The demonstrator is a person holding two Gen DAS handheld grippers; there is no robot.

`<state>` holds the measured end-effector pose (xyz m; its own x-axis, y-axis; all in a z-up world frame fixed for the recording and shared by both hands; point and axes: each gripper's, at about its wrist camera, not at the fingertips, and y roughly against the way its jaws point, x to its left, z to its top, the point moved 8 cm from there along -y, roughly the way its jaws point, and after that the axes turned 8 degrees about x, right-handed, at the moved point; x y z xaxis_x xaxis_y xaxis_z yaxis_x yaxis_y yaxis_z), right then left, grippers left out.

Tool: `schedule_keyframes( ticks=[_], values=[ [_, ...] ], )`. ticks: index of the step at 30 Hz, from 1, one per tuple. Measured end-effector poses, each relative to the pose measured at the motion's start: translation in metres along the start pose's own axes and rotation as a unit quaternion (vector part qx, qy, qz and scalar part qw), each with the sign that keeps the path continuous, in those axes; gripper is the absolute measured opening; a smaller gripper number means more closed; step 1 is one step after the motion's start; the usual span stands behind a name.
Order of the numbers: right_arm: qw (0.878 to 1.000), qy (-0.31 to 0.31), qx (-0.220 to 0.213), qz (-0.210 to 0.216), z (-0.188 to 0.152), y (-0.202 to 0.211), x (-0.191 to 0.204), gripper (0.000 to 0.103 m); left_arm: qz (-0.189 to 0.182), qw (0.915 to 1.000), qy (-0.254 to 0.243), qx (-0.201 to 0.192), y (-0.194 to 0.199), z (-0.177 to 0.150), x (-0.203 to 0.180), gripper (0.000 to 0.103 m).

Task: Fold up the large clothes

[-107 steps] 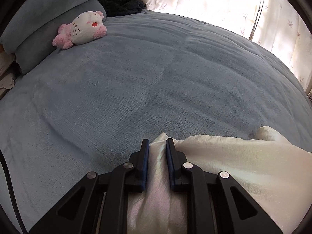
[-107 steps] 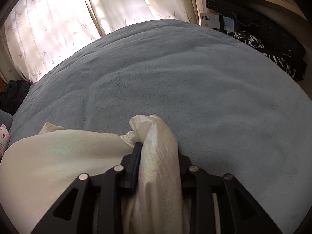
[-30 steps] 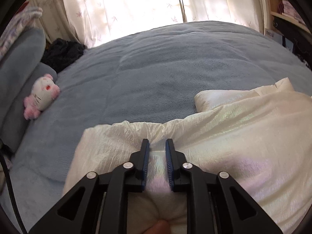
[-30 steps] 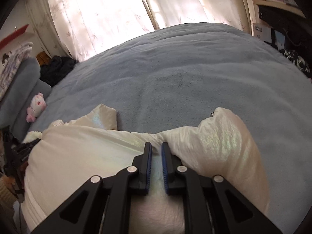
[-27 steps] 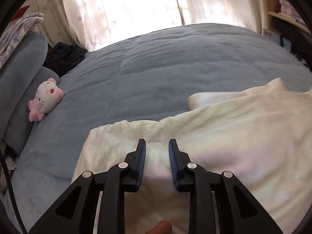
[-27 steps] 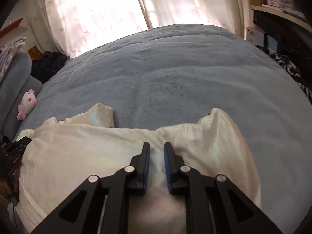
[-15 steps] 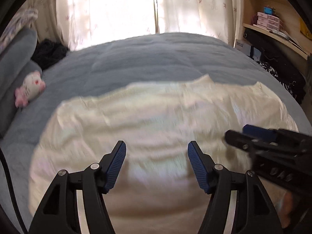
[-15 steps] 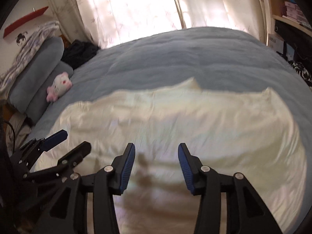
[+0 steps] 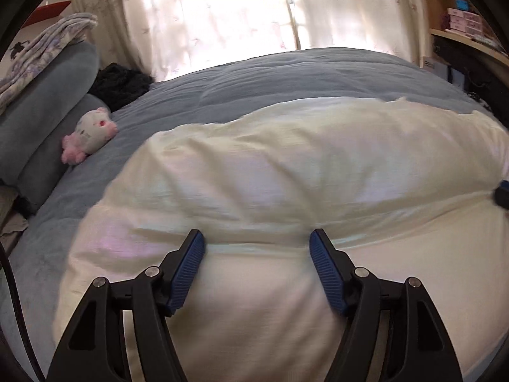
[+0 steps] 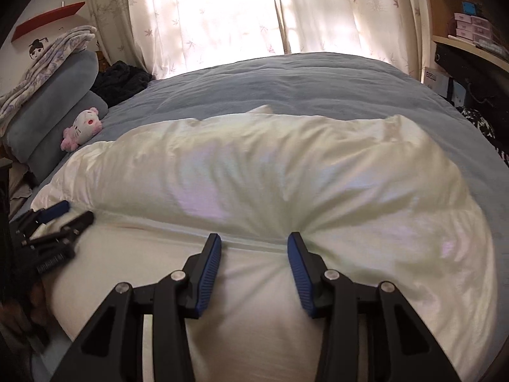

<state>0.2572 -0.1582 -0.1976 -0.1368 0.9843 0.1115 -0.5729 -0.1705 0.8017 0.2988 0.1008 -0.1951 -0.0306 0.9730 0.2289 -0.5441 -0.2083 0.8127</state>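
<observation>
A large cream-white garment lies spread on the blue-grey bed, folded over itself with a crease running across near me. My left gripper is open and empty just above the crease. My right gripper is open and empty above the same garment. The left gripper also shows at the left edge of the right wrist view, and the right gripper's tip shows at the right edge of the left wrist view.
A pink and white plush toy lies against grey pillows at the left. Dark clothing is heaped by the curtains. Shelves with boxes and dark items stand to the right of the bed.
Both grippers let go of the garment, opened wide and drew back toward the near edge. The garment, earlier bunched in the jaws, now lies spread and folded over on the bed.
</observation>
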Motion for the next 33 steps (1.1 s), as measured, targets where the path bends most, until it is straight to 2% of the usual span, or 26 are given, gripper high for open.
schedule_keyframes(
  ticks=[5, 8, 12, 15, 18, 21, 26, 29, 33],
  values=[
    [0.999, -0.024, -0.006, -0.03, -0.005, 0.011, -0.046, 0.042, 0.033, 0.9994, 0.011, 0.008, -0.003, -0.01, 0.043, 0.069],
    [0.999, -0.038, -0.002, -0.038, -0.006, 0.013, -0.06, 0.042, 0.033, 0.9992, 0.017, 0.016, -0.002, -0.014, 0.052, 0.069],
    [0.997, -0.036, 0.013, -0.064, -0.005, 0.013, -0.059, 0.044, 0.041, 0.9985, 0.017, 0.031, 0.002, -0.01, 0.049, 0.069],
    [0.995, -0.043, 0.036, -0.08, 0.002, 0.015, -0.055, 0.044, 0.027, 0.9976, 0.029, 0.056, 0.009, -0.005, 0.049, 0.069],
    [0.993, -0.061, 0.06, -0.082, 0.004, 0.026, -0.051, 0.045, 0.014, 0.9959, 0.044, 0.077, 0.027, -0.005, 0.051, 0.069],
    [0.992, -0.085, 0.069, -0.067, 0.003, 0.043, -0.046, 0.045, 0.024, 0.9945, 0.045, 0.092, 0.05, -0.008, 0.054, 0.069],
    [0.989, -0.113, 0.081, -0.052, -0.003, 0.078, -0.03, 0.045, -0.012, 0.9941, 0.049, 0.096, 0.098, -0.014, 0.049, 0.071],
    [0.989, -0.112, 0.08, -0.053, -0.009, 0.101, -0.016, 0.045, -0.053, 0.9925, 0.061, 0.092, 0.132, -0.022, 0.042, 0.077],
    [0.991, -0.112, 0.074, -0.03, -0.019, 0.128, 0.006, 0.045, -0.108, 0.9881, 0.065, 0.088, 0.165, -0.035, 0.028, 0.079]
  ],
)
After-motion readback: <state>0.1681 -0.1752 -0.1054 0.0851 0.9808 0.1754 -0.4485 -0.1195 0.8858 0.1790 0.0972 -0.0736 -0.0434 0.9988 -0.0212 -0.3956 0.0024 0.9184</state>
